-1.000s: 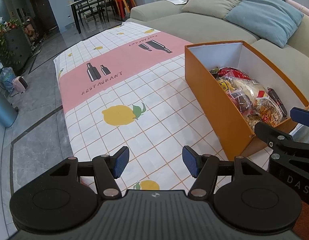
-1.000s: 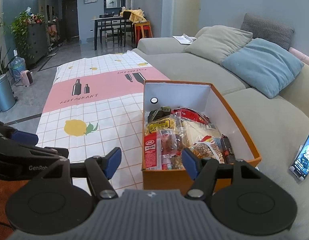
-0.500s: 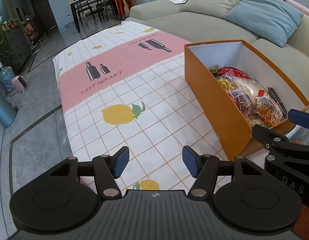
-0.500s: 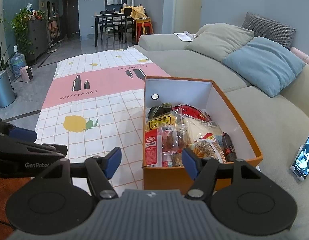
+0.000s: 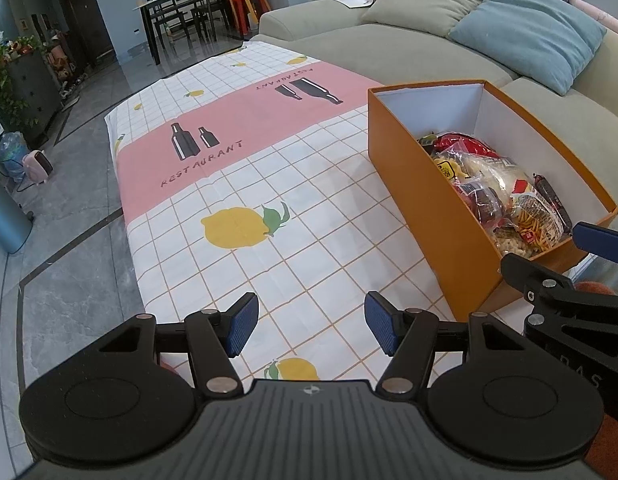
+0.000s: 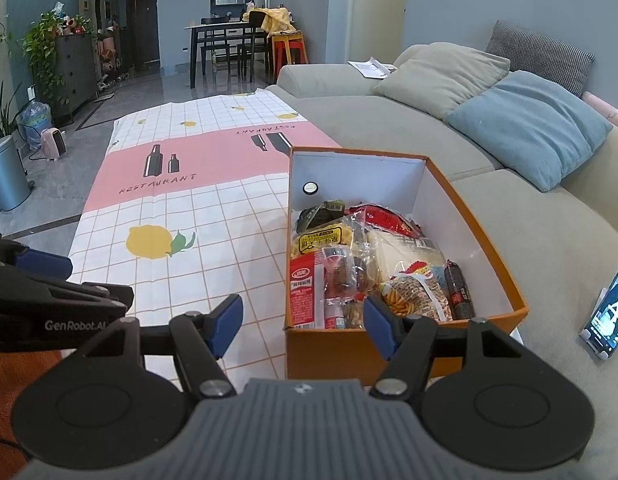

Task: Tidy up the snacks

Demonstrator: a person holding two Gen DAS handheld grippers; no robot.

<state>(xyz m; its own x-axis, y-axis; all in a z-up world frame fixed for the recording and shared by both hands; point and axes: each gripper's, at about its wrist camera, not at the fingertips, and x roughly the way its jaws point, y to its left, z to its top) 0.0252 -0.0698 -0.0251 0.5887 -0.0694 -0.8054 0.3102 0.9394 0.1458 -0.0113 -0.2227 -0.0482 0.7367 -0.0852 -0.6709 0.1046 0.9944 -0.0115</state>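
Observation:
An orange cardboard box [image 6: 393,344] with white inner walls stands on the table's right side, its near half packed with several snack packets [image 6: 373,264]. The left wrist view shows the same box [image 5: 413,184] at right, with the snacks [image 5: 497,188] inside. My right gripper [image 6: 303,330] hovers just before the box's near wall, open, nothing between its blue pads. My left gripper [image 5: 311,328] is open and empty above the checked tablecloth [image 5: 245,184], left of the box. Each gripper shows at the edge of the other's view.
The tablecloth [image 6: 181,208] has a pink band and lemon prints. A grey sofa [image 6: 529,232] with a blue cushion [image 6: 533,128] runs along the right. A phone [image 6: 609,312] stands on the sofa seat. A bin [image 6: 5,176] and a dining table [image 6: 229,40] are farther off.
Both views have shifted very slightly; the box sits a touch lower and nearer in the right wrist view. Both grippers stay open and empty.

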